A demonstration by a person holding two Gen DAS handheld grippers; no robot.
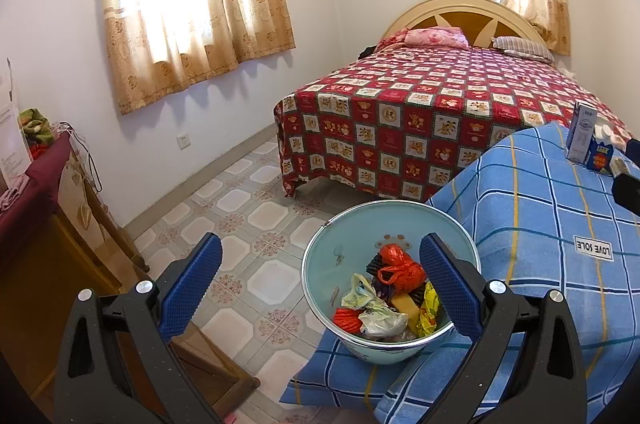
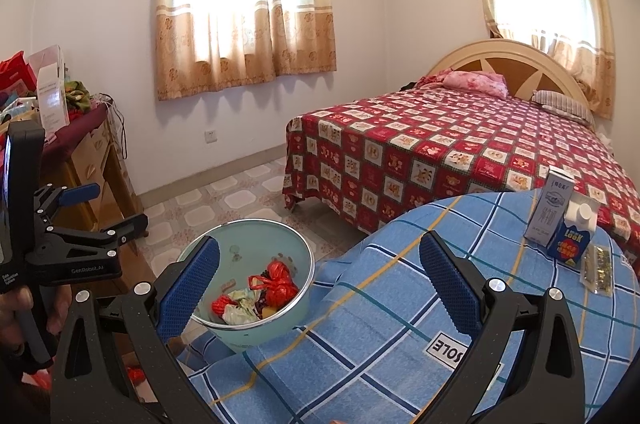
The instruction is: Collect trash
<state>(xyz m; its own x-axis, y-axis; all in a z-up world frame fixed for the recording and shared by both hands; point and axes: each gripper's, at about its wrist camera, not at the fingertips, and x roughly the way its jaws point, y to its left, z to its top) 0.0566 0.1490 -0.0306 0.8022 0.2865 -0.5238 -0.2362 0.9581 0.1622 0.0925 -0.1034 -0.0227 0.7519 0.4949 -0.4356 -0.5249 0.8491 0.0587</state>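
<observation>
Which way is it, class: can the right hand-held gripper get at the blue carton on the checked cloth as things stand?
Probably yes. The right hand-held gripper is open, and bare blue checked cloth lies between it and the blue carton. The white carton stands close behind it.

Left tongs (image 1: pixel 320 280): jaws spread wide, blue pads facing each other, nothing between them, filling the lower part of the frame. Right tongs (image 2: pixel 320 280): jaws equally wide apart, empty. In the right wrist view, a hand (image 2: pixel 24 312) at the lower left grips the left tongs' handle.
</observation>
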